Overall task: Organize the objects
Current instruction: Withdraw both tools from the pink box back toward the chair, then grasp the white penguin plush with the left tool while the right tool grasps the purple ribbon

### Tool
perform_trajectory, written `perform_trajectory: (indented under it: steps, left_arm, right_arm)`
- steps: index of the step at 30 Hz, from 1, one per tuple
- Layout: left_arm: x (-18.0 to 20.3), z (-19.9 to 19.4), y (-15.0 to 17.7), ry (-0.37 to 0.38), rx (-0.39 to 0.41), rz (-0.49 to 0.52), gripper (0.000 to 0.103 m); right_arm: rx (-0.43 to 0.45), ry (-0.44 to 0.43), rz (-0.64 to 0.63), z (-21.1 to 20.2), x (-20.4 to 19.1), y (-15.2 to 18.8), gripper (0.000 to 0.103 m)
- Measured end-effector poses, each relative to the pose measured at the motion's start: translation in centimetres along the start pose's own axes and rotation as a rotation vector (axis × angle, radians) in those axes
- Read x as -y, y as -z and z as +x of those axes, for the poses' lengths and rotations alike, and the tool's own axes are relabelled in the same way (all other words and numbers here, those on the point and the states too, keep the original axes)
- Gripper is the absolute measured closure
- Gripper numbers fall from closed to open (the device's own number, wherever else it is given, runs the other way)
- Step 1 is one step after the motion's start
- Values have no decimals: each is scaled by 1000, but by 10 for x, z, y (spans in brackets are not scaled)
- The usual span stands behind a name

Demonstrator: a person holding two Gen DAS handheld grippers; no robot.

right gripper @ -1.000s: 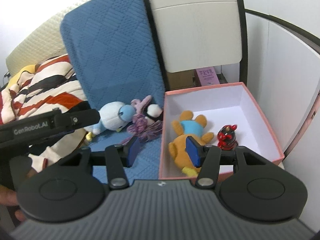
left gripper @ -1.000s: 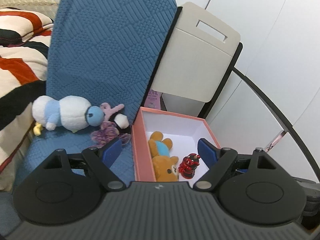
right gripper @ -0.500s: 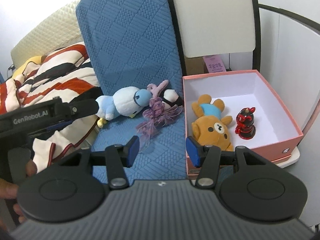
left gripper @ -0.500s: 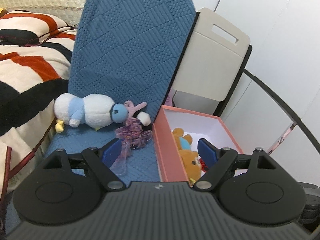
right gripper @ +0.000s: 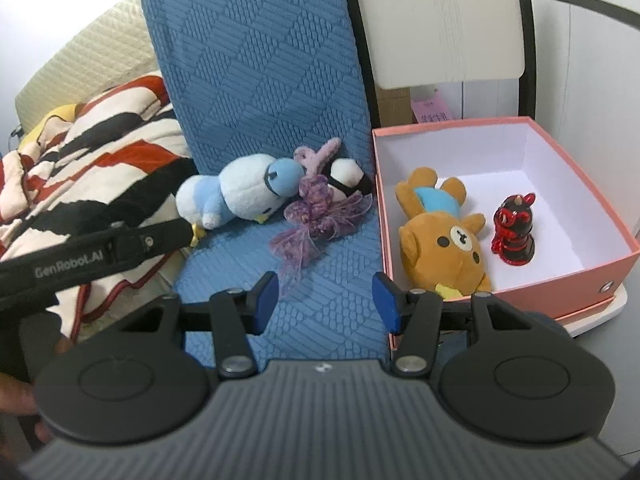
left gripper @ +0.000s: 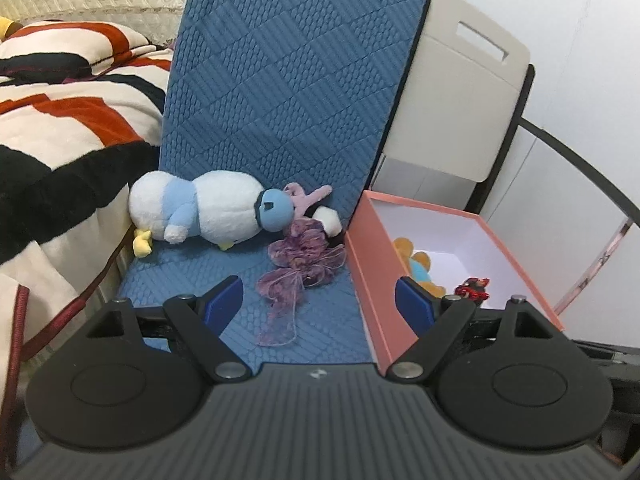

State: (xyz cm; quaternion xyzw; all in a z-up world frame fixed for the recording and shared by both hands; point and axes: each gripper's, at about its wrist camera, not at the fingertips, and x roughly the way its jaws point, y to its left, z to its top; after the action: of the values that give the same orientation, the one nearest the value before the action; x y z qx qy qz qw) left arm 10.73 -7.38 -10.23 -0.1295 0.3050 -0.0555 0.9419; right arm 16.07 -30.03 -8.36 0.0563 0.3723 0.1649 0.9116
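Note:
A pink box (left gripper: 370, 264) (right gripper: 608, 264) stands right of a blue quilted cushion (left gripper: 280, 92) (right gripper: 256, 80). In the box lie a brown bear plush (right gripper: 444, 236) (left gripper: 418, 264) and a red-black figurine (right gripper: 514, 234) (left gripper: 472, 288). On the cushion lie a white-blue plush (left gripper: 208, 210) (right gripper: 236, 192), a purple ribbon bow (left gripper: 300, 260) (right gripper: 316, 216) and a small black-white plush (left gripper: 330, 220) (right gripper: 346, 176). My left gripper (left gripper: 320, 304) is open and empty just before the bow. My right gripper (right gripper: 324, 294) is open and empty, also before the bow.
A striped red, black and cream blanket (left gripper: 60, 120) (right gripper: 80, 152) lies left of the cushion. A beige chair back (left gripper: 460, 92) (right gripper: 436, 20) stands behind the box. White walls are at the right. The left gripper's body (right gripper: 80, 256) shows at the left of the right wrist view.
Both grippers have shifted left from the box toward the cushion. The bow now lies centred between each pair of fingers. Both stayed open.

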Motion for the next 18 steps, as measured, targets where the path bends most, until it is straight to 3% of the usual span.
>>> perform_trajectory:
  steps: [3,7,18]
  left_arm:
    - [-13,19,2,-21,-3,-12,16]
    - [-37,49,2,-68,3,-17,16]
    - [-99,141,-6,-162,-5,-10,16]
  right_arm:
    - [-14,2,-4,17,-1,3,42]
    - [-9,7,-36,41,-7,3,24]
    - [17,-41,-146,114,-35,-2,24]
